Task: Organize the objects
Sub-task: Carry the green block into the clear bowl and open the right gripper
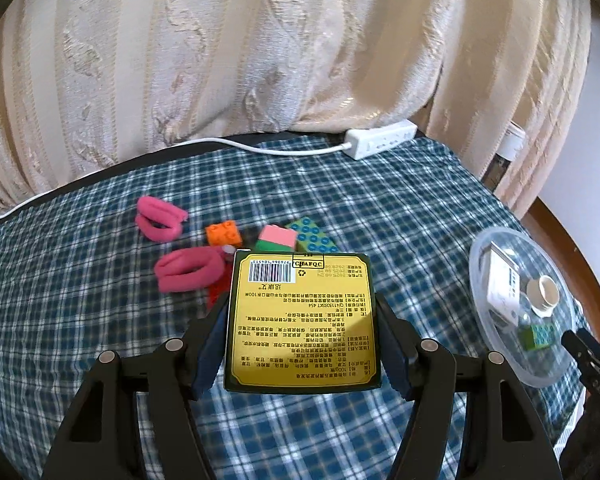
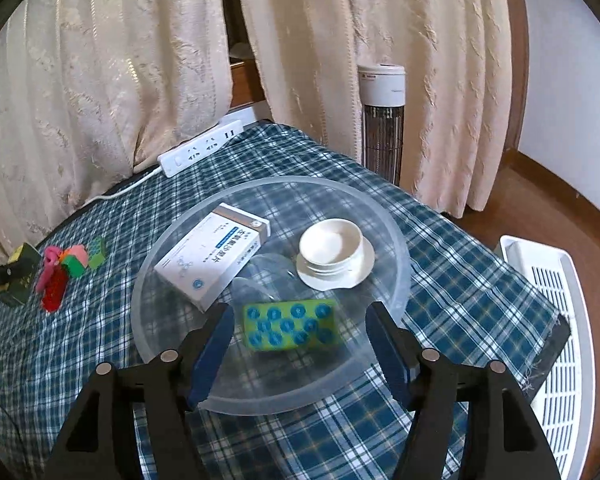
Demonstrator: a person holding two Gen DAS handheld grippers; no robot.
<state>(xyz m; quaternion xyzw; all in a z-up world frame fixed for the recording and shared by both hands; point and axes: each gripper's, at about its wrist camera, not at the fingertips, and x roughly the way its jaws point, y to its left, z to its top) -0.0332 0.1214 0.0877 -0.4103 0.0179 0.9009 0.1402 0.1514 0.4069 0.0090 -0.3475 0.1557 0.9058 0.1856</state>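
Observation:
My left gripper (image 1: pixel 300 320) is shut on a flat yellow box with a green edge (image 1: pixel 300 344), held above the plaid tablecloth (image 1: pixel 80 320). Just beyond it lie two pink hair ties (image 1: pixel 158 218), an orange brick (image 1: pixel 223 233), a pink-and-green brick (image 1: pixel 277 240) and a green brick with blue studs (image 1: pixel 314 234). My right gripper (image 2: pixel 299 312) is open over a clear round bowl (image 2: pixel 400 248). A second green studded brick (image 2: pixel 290 326), blurred, sits between its fingers with a gap on each side. A white medicine box (image 2: pixel 212 260) and a white cup (image 2: pixel 332 248) lie in the bowl.
A white power strip (image 2: pixel 200 152) with its cord lies at the table's far edge against cream curtains (image 2: pixel 100 100). On the floor to the right are a tower heater (image 2: pixel 382 120) and a white slatted rack (image 2: pixel 556 320). The table's right edge is close to the bowl.

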